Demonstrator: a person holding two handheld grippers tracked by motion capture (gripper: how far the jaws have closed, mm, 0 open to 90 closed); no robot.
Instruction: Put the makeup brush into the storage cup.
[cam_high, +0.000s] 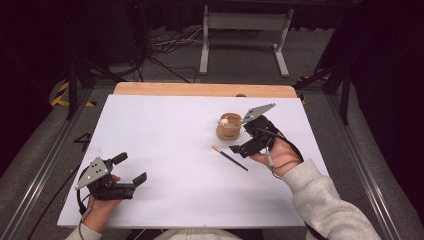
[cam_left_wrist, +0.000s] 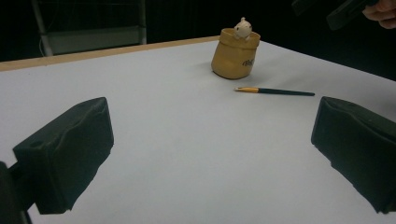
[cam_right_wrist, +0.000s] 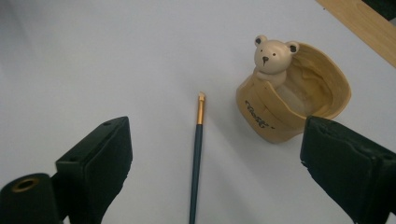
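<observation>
1. The right gripper (cam_high: 236, 148) hovers with jaws released, just above the makeup brush (cam_right_wrist: 196, 154).
2. The brush lies on the white table (cam_high: 165, 140), beside the bear pot (cam_right_wrist: 289, 100).
3. The left gripper (cam_high: 131, 171) rests released, well apart.

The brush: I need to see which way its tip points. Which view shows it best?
The right gripper view: the brush lies close, between the open jaws, gold ferrule and tip pointing away, beside the bear cup. The left gripper view shows it small and side-on; the high view shows a thin dark line.

Open tongs (cam_left_wrist: 212, 154), brush (cam_left_wrist: 275, 91) beside bear pot (cam_left_wrist: 233, 58), white table (cam_left_wrist: 177, 140)
</observation>
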